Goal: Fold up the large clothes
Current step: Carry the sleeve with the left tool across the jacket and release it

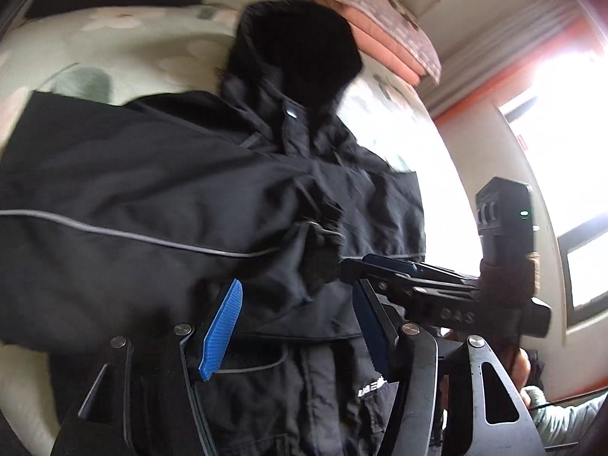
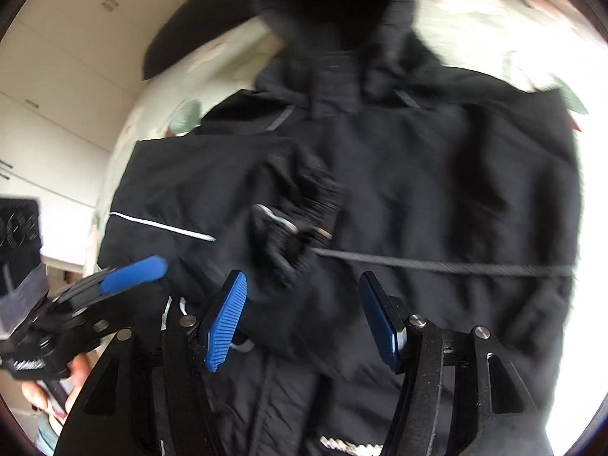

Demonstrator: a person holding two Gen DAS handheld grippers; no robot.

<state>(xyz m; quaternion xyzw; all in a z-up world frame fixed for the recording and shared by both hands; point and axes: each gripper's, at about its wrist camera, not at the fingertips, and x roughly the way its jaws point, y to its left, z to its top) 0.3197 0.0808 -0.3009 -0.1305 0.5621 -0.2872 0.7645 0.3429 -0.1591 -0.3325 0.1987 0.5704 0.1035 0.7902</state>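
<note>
A bedroom in a home: a bed spread with a pale floral sheet [image 1: 125,49], folded pink quilts [image 1: 383,41] stacked at its far end, a curtain with an orange border [image 1: 505,60] beside a bright window [image 1: 562,87], and white cupboard doors [image 2: 64,57] along one wall.

Black jacket [image 1: 159,174] with grey piping, pale floral bedspread [image 1: 125,38], pink folded blanket [image 1: 383,49], blue pads [image 1: 222,328]
</note>
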